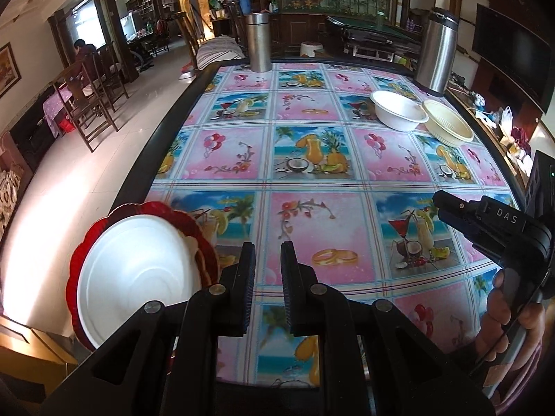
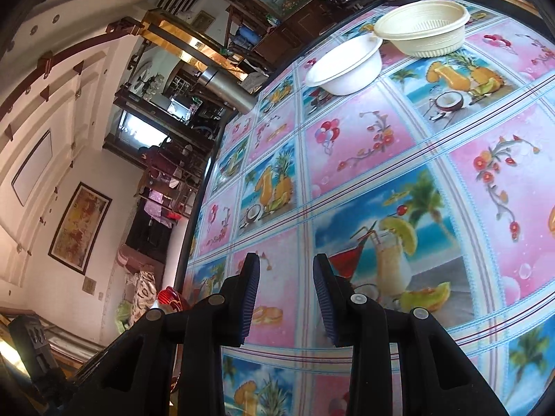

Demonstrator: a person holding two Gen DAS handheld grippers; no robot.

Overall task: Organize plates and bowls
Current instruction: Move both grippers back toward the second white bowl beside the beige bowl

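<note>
Left gripper [image 1: 267,253] jaws narrow, empty; right gripper [image 2: 286,274] wider; white plate [image 1: 138,270] left-view only.

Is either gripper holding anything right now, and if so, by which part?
Nothing is held. The left gripper and right gripper both have bare gaps between their fingers, above the patterned tablecloth.

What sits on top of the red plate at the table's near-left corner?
A white plate lies nested on the red plate, leaving only the scalloped red rim showing. Whether anything lies between them is hidden.
</note>
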